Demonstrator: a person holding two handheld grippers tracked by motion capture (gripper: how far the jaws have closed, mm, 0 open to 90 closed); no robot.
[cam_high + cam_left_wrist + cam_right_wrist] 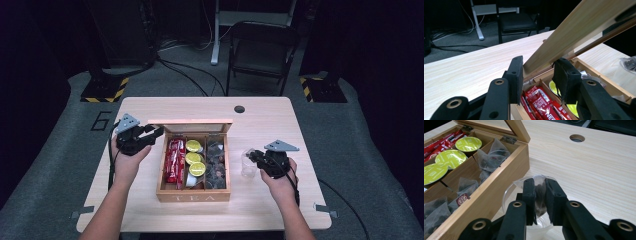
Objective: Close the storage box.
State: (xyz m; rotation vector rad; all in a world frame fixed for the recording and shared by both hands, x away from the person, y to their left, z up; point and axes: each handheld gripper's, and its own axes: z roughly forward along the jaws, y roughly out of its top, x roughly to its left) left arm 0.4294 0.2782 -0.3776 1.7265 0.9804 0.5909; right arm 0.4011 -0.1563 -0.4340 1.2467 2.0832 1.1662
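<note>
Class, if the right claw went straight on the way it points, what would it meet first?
Probably the clear cup: the right claw, shut on a tea bag, points into it.

– What stands behind the table (260, 120)?
– A black folding chair (262, 52) on grey carpet (45, 165), beside a white stand leg (216, 35).
– And the floor?
– Cables (185, 72) cross it (two yellow-striped bases (104, 89) sit at the dark edges).
</note>
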